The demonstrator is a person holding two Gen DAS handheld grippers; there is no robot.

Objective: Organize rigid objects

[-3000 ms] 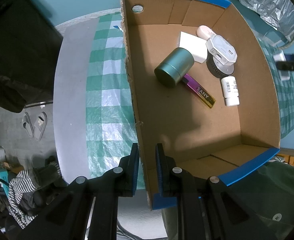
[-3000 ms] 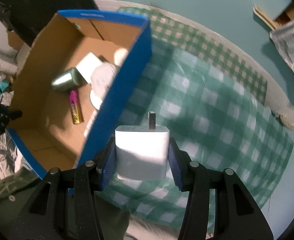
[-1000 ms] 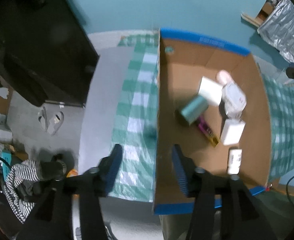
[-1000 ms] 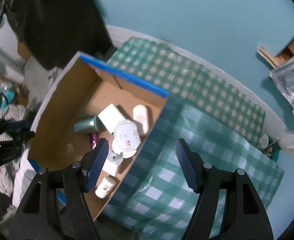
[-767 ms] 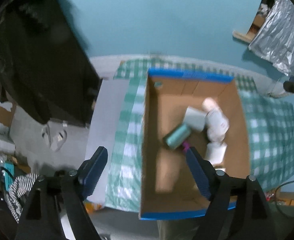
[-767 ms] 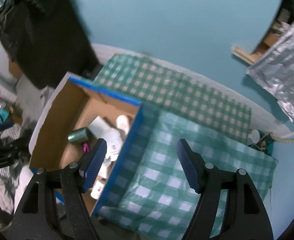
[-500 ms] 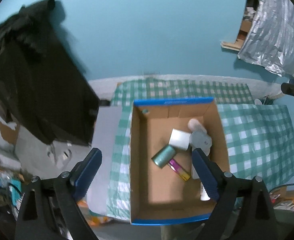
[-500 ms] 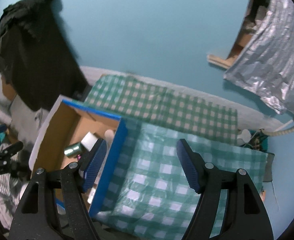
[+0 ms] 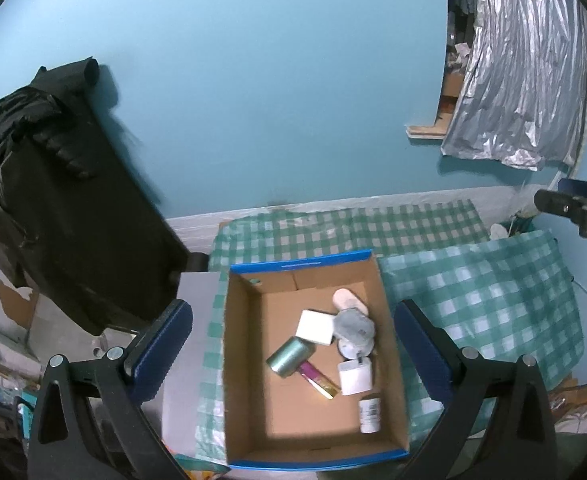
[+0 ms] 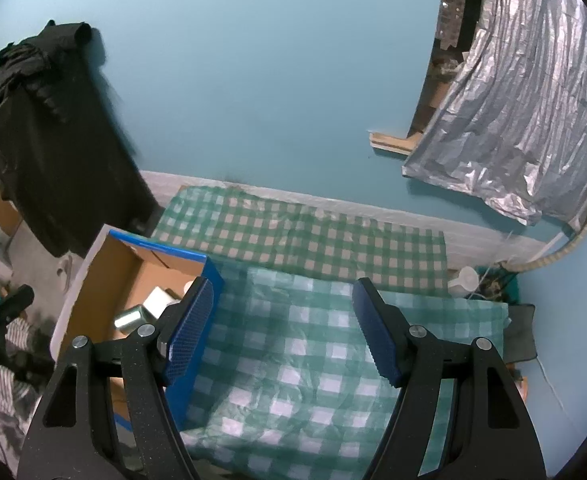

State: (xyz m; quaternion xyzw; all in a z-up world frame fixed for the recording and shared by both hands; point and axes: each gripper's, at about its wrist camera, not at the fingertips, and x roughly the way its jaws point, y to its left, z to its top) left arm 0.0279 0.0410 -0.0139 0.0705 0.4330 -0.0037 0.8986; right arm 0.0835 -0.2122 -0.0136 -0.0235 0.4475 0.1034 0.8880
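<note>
Up high over the cardboard box now, and the left gripper has its jaws spread as wide as they go. They have just been opening, with nothing between the pads, and the box is seen far below through the gap. The box sits on the green checked cloth, its long axis running from the near blue-taped rim away toward the teal wall.

Inside the box, everything crowds the right-hand half. The white charger lies flat by the right wall, its prongs pointing toward the far end. Just beside it on the left, the purple and gold stick lies on a diagonal, its purple end at the green metal tin. The tin is on its side, its round end facing the near left corner. Beyond the tin is a white square block, touching a grey round device, with a pale oval piece at the far end. Nearest the blue rim, a small white bottle lies with its length along the right wall.

The right gripper hangs to the right of the box, over the cloth, jaws parted and empty. From there only the tin and the white block show past the left pad.
</note>
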